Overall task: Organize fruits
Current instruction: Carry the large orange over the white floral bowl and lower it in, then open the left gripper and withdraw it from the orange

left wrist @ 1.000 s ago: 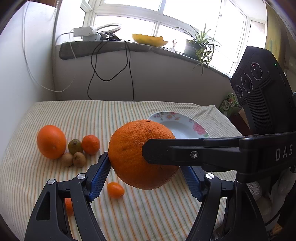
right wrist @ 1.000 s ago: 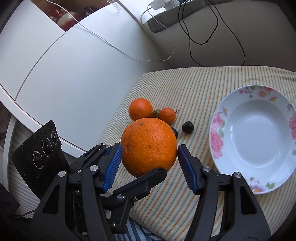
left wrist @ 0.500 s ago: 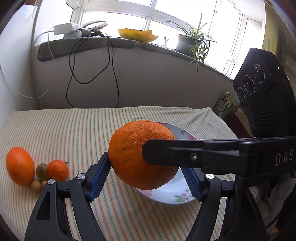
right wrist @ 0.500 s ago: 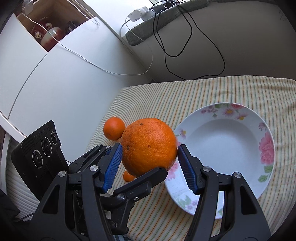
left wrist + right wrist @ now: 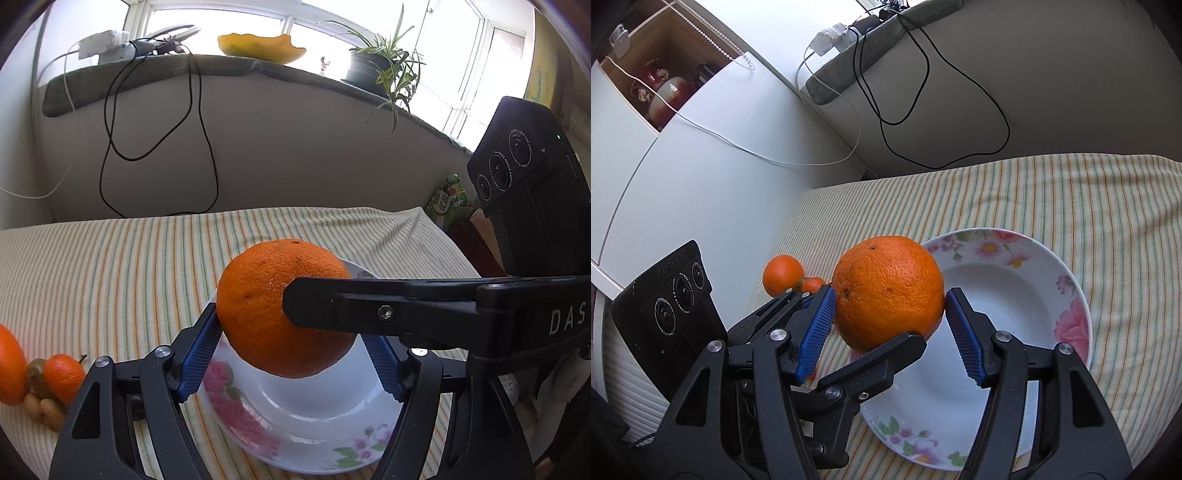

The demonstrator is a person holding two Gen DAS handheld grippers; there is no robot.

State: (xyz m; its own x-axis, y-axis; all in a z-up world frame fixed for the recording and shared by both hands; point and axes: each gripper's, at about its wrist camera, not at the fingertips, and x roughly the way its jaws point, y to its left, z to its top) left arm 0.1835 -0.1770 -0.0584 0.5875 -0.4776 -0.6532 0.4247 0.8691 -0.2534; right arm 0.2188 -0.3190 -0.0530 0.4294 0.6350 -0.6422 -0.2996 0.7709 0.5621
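A large orange (image 5: 258, 310) is held in the air between both grippers, over the near left edge of a white floral plate (image 5: 314, 413). My left gripper (image 5: 291, 354) is shut on the orange with its blue pads (image 5: 197, 350) at the sides. My right gripper (image 5: 890, 332) is also shut on the same orange (image 5: 890, 291); its fingers cross in front of the left wrist view. The plate (image 5: 1015, 295) is empty.
Another orange (image 5: 9, 363), a small tangerine (image 5: 62, 374) and several small brown and green fruits (image 5: 42, 406) lie on the striped cloth (image 5: 129, 266) at the left. A wall with hanging black cables (image 5: 162, 147) stands behind the table. A white cabinet (image 5: 683, 184) is at the left.
Both grippers have carried the orange to the right, from above the cloth to above the plate. The loose fruits have slid to the left edge of the left wrist view.
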